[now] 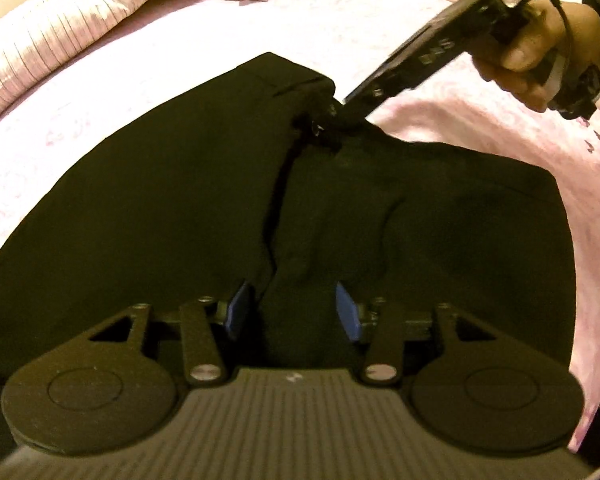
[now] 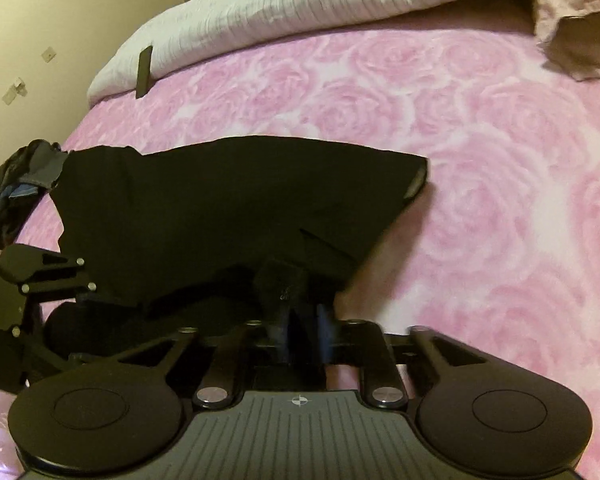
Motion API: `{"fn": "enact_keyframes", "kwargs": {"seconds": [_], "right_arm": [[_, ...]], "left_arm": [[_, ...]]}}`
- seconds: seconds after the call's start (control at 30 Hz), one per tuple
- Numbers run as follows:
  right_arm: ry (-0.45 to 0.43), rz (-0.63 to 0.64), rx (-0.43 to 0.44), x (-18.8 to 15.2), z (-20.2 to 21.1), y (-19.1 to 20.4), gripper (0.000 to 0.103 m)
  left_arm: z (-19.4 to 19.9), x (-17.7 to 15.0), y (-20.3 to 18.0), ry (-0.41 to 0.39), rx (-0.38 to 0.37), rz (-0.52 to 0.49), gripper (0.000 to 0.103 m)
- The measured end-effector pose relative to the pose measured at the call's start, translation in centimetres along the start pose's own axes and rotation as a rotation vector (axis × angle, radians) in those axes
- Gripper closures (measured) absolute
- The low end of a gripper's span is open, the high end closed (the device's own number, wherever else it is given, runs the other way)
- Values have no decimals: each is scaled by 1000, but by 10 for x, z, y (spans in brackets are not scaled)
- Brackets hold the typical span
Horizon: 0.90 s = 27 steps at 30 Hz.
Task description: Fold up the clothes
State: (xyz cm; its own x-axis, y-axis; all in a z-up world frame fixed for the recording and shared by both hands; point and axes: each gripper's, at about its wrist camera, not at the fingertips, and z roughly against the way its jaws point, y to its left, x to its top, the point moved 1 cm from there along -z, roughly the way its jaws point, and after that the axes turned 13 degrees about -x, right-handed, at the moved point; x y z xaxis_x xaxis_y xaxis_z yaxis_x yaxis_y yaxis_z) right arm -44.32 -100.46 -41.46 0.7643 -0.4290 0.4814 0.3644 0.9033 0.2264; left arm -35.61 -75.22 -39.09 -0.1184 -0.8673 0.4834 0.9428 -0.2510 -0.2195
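While black trousers [image 1: 180, 208] lie on the pink bedspread [image 2: 480, 160], both grippers' fingers [image 1: 346, 304] pinch them.

A pink bedsheet printed with large roses [image 2: 480, 128] covers the bed, and a pale ribbed duvet [image 2: 284, 8] lies bunched along its far edge. A crumpled beige-pink pillowcase [image 2: 572, 4] sits at the far right corner of the bed, and a small dark flat rectangle [image 2: 144, 72] leans against the duvet. Beyond the bed stands a cream-yellow wall [image 2: 60, 12] with small pale fittings [image 2: 14, 90], under warm, dim indoor light.
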Motion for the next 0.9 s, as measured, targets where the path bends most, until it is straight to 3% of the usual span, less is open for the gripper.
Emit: {"fn": "enact_keyframes", "kwargs": {"seconds": [0.07, 0.23, 0.37, 0.43, 0.47, 0.5, 0.57, 0.73, 0.9], "right_arm": [[-3, -2, 14, -7, 8, -7, 48], [35, 76, 67, -14, -9, -9, 47], [18, 101, 175, -7, -35, -6, 48], [29, 86, 203, -3, -43, -6, 57], [43, 64, 204, -1, -44, -10, 78], [57, 41, 206, 1, -45, -13, 88], [68, 1, 199, 3, -30, -20, 96], [76, -32, 141, 6, 29, -14, 99], [167, -14, 30, -6, -9, 0, 98]], "left_arm": [[-1, 0, 0, 1, 3, -6, 59], [-1, -5, 7, -7, 3, -15, 59], [1, -10, 5, -17, 6, -18, 56], [1, -10, 5, -19, 8, -17, 55], [1, -10, 5, -19, 10, -17, 55], [2, -10, 4, -18, 12, -19, 55], [6, -7, 1, -20, 15, -30, 57], [-3, 10, -7, -15, -5, -71, 55], [-20, 15, -5, 39, -9, -63, 54]]}}
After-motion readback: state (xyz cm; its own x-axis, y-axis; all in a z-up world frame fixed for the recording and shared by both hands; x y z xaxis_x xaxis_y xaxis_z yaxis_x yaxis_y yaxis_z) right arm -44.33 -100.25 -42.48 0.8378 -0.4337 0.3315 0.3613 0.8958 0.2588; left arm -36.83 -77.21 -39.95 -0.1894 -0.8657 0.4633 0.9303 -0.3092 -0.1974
